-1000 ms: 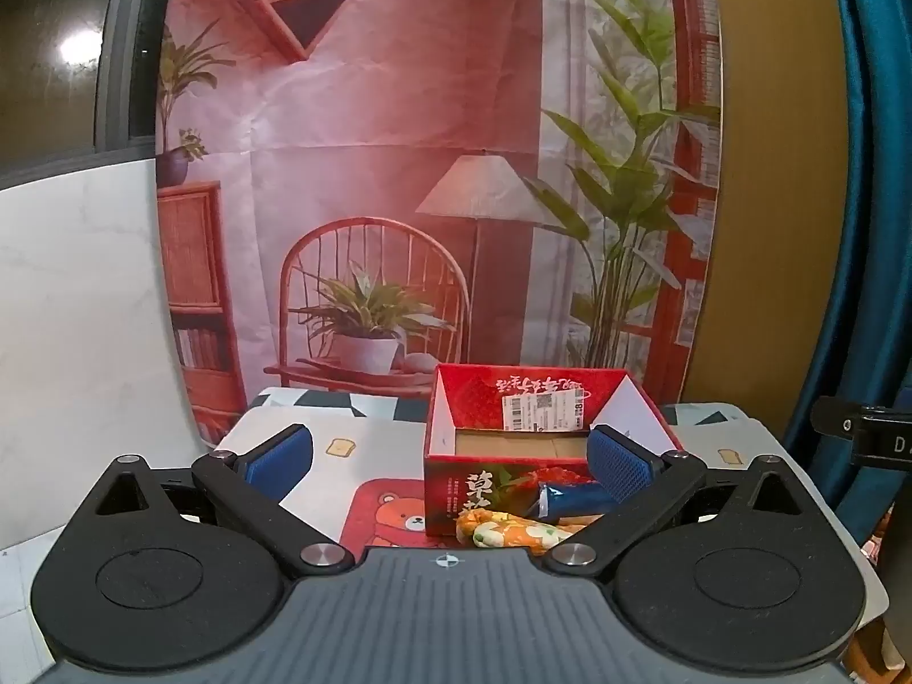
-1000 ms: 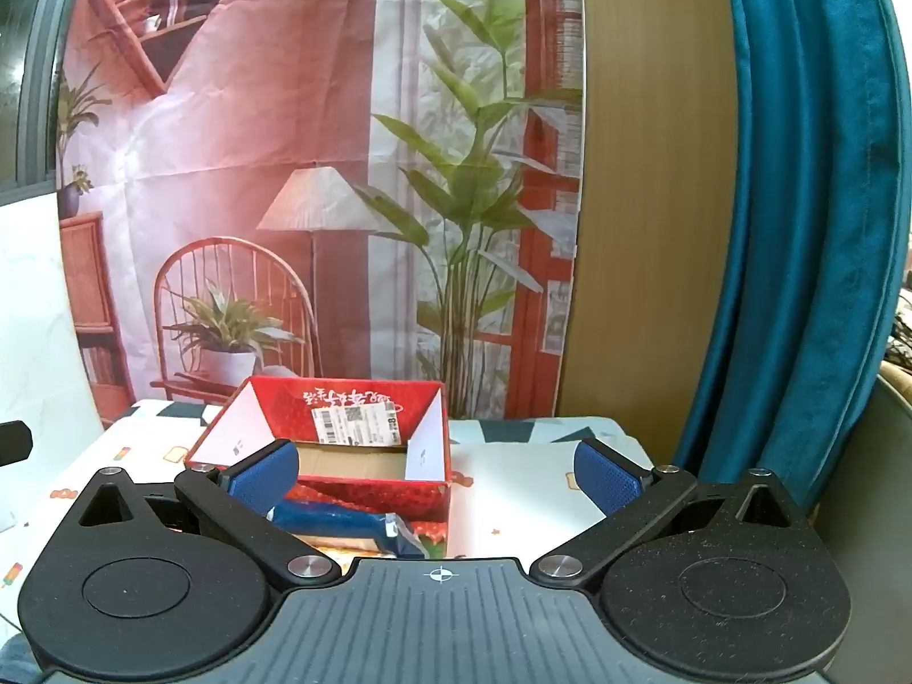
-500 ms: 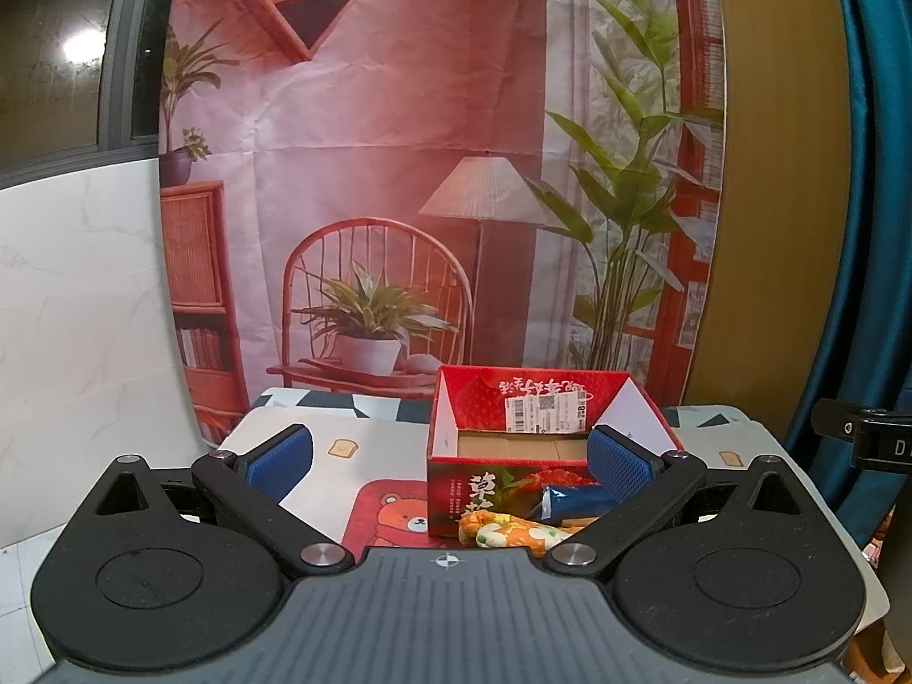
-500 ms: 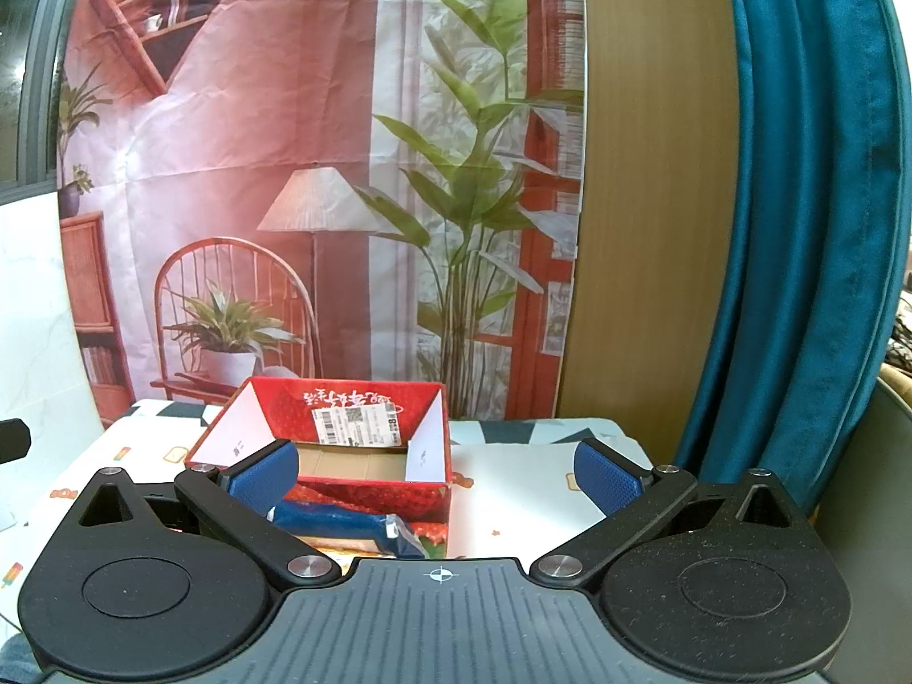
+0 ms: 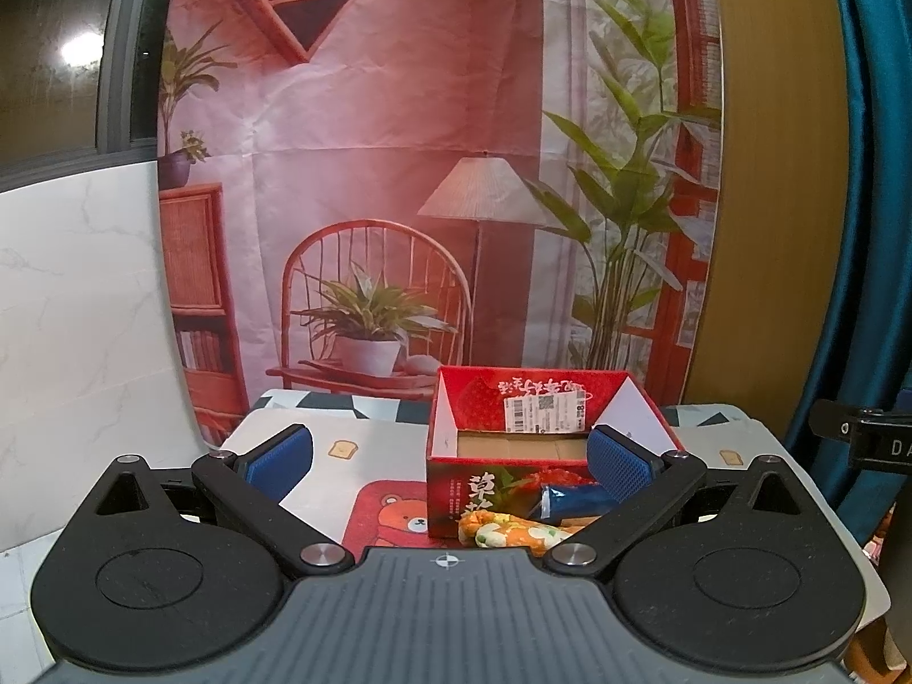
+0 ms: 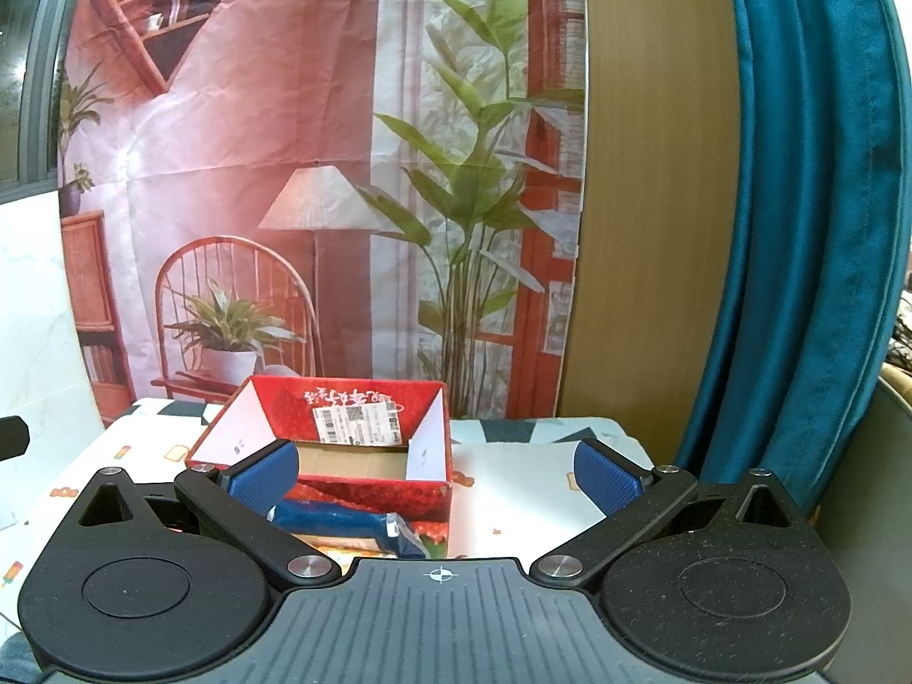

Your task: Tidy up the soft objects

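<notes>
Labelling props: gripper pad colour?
Blue, textured pads; clearest in the right wrist view.

both wrist cams sit low at the table's (image 5: 387,444) near edge, facing the backdrop (image 6: 256,171). left one looks from further left; both share the red box (image 5: 450,490) (image 6: 370,496) close ahead.

Left gripper (image 5: 450,459) jaws spread wide; right gripper (image 6: 438,470) likewise, level.

The red box (image 5: 546,459) carries large Chinese characters 草莓 on its front and a barcode sticker (image 5: 544,415), too small to read, inside.
</notes>
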A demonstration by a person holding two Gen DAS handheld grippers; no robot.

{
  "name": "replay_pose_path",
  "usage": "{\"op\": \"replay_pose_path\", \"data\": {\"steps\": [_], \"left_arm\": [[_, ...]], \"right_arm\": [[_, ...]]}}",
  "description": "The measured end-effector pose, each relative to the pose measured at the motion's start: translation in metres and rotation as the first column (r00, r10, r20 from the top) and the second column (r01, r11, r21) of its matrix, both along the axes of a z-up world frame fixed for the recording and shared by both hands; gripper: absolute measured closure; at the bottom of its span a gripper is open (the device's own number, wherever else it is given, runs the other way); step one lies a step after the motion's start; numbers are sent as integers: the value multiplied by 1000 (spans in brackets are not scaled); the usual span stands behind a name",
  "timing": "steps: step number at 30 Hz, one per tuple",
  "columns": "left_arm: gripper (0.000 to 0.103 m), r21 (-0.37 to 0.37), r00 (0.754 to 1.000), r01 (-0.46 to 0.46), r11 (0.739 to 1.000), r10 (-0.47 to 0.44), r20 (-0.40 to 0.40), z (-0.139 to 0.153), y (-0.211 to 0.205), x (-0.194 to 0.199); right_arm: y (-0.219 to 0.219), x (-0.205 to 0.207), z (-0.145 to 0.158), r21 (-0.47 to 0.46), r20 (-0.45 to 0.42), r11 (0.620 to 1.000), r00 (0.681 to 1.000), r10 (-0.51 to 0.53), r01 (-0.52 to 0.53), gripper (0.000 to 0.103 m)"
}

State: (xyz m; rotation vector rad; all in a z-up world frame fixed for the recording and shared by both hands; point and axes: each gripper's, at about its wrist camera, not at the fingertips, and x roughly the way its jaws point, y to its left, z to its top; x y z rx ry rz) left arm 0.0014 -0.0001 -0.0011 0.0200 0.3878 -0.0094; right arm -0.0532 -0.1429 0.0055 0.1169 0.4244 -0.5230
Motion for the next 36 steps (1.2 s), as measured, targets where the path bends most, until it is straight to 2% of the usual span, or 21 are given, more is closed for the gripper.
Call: {"op": "replay_pose_path", "data": {"steps": [36], "left_arm": [[0,-1,1000,0,1000,0,-2,-1,0,0]], "right_arm": [[-1,1,0,0,-6,1000,1000,7,-7,0]]}}
